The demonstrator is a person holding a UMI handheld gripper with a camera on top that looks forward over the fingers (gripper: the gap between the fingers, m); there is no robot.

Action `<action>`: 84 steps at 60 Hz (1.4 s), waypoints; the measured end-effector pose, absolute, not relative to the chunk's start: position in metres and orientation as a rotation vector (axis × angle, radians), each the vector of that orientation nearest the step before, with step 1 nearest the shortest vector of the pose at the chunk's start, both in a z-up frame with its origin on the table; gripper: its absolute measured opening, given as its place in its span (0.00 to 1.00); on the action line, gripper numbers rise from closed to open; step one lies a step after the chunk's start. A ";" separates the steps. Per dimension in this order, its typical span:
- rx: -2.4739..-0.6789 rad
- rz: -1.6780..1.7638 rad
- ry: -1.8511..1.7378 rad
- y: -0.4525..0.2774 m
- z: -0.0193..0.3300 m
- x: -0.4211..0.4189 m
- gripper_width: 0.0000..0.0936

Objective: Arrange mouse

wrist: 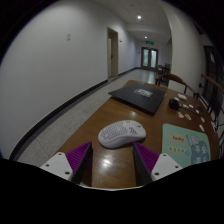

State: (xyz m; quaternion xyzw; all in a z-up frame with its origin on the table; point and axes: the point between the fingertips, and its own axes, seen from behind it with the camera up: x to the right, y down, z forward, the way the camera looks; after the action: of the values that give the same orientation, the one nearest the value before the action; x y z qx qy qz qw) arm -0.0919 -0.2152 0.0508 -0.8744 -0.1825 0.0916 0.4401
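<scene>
Both fingers of the gripper stand spread apart with nothing between them, purple pads facing inward above the wooden table. Just ahead of them, slightly left of the gap's middle, lies the white mouse, resting on the tabletop. It looks light and rigid, with a smooth domed plastic shell that could slip; squeezing low across its two long sides seems the safest hold. To its right lies a greenish printed card. Farther off sits a closed dark laptop, with a chair beyond the table's far right.
</scene>
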 end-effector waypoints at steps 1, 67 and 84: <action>-2.180 0.223 -0.447 -0.216 0.051 -0.090 0.90; -2.148 0.036 -0.062 -0.354 0.512 0.266 0.39; -2.316 0.096 -0.070 -0.317 0.547 0.270 0.61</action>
State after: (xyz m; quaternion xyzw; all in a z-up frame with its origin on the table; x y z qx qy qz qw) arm 0.2701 -0.3172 0.5473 -0.9155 -0.0275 0.0381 0.3997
